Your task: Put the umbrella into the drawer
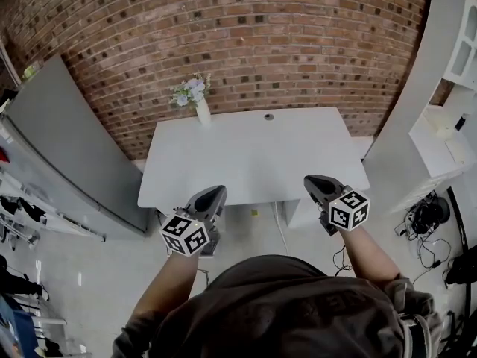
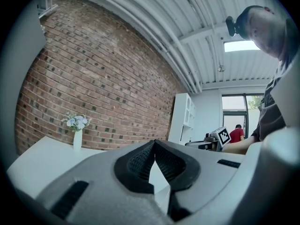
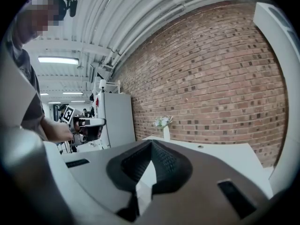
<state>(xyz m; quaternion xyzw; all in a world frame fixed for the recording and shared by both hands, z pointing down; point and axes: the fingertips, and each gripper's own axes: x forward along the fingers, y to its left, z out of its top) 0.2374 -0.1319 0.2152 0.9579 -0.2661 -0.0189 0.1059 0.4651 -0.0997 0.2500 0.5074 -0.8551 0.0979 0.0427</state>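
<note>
Hovering before the white table, left gripper and right gripper seem closed, empty.

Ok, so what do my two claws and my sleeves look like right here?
The left claw and right claw are smooth grey shells tapering to a point, lined with black textured pads. Each carries a white cube with black square markers. No cables show. You wear a dark grey-brown top.
</note>
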